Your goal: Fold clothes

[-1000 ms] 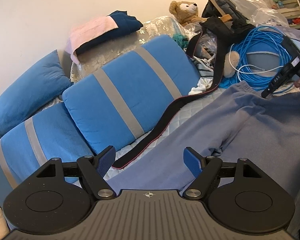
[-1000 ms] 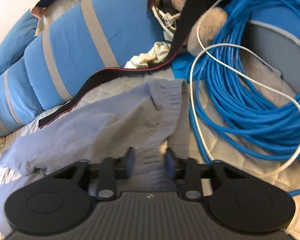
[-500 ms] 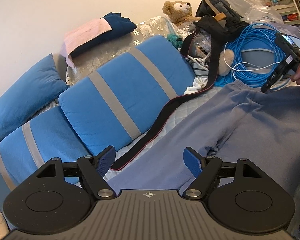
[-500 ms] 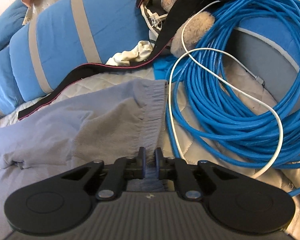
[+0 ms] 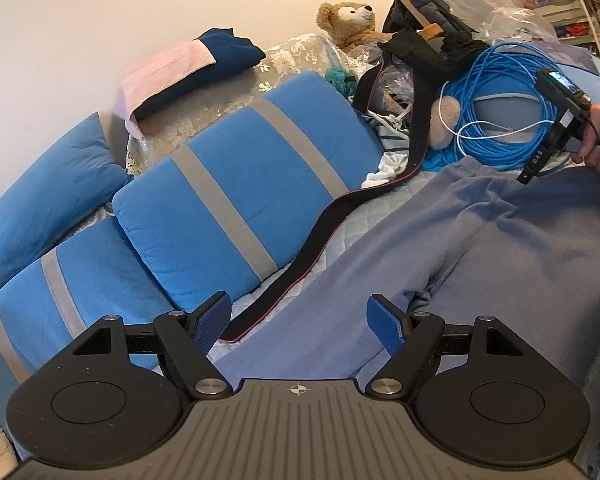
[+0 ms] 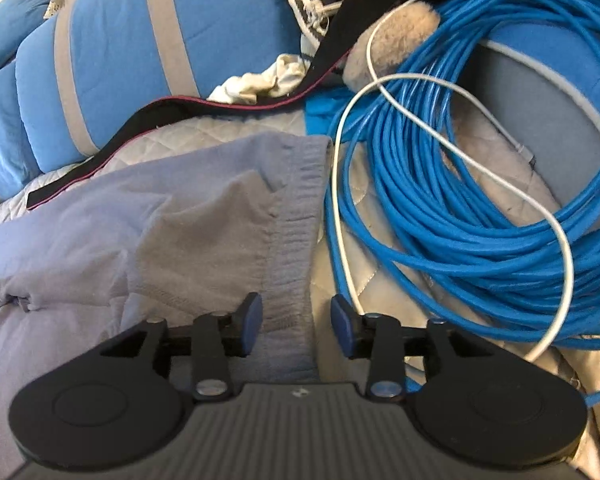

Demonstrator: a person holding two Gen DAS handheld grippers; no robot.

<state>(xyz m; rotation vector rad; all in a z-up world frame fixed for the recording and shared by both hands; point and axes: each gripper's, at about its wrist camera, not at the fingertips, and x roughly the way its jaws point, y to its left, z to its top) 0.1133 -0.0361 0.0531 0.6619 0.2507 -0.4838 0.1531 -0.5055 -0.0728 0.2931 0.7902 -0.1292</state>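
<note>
Striped blue cushion (image 5: 240, 196) taken as landmark. A plain blue pillow (image 5: 40, 196) is being seen beside its far-left end. Folded pink and navy cloths (image 5: 188, 68) are being displayed behind it on a lace cover (image 5: 220, 108). A black strap (image 5: 328, 220) is being trailed along its front edge, a white rag (image 6: 260, 82) being tucked against it. A teddy bear (image 5: 350, 24) and a coiled blue cable (image 6: 480, 208), crossed by a white cord (image 6: 452, 144), are being shown beyond its right end.

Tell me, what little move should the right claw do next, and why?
Probably lift clear of the grey-blue trousers. The right claw is opening, its pads no longer pressing the ribbed waistband, which lies flat on the quilt beside the blue cable.
</note>
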